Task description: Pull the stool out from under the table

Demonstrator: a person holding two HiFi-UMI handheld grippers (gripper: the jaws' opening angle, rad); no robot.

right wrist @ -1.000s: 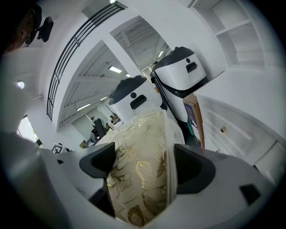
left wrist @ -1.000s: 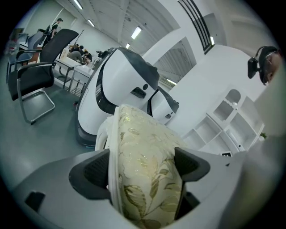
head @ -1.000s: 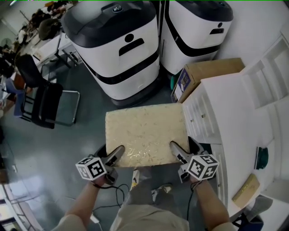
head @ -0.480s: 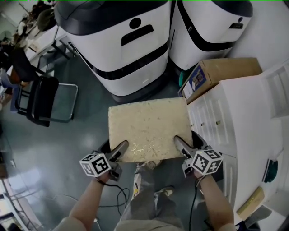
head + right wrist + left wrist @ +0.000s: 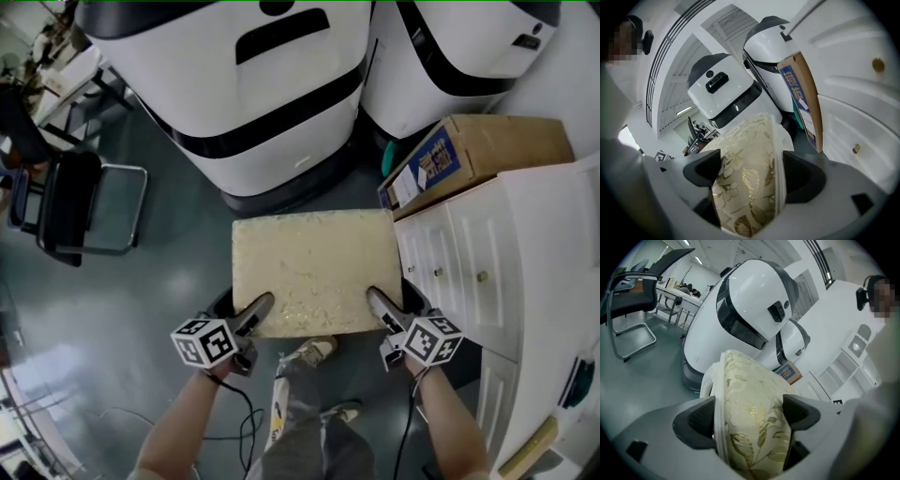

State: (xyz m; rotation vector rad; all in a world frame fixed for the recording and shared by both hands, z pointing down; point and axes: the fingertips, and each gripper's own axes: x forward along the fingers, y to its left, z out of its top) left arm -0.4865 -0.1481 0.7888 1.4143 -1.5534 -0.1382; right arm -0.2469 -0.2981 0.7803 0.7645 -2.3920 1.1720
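The stool (image 5: 314, 271) has a cream, gold-leaf patterned cushion seat and stands on the grey floor beside the white cabinet table (image 5: 506, 253). My left gripper (image 5: 251, 319) is shut on the seat's near left edge, and the cushion (image 5: 750, 418) fills its jaws. On the near right edge, my right gripper (image 5: 382, 314) clamps the cushion (image 5: 747, 187) in the same way. The stool's legs are hidden under the seat.
Two big white-and-black machines (image 5: 253, 84) stand just beyond the stool. A cardboard box (image 5: 469, 155) lies between them and the white cabinet with drawers. A black chair (image 5: 66, 202) is at the left. The person's feet (image 5: 314, 352) are right below the seat.
The stool, held by both grippers, has come back toward the person and away from the machines. The view has shifted so that the cabinet and box sit further right.
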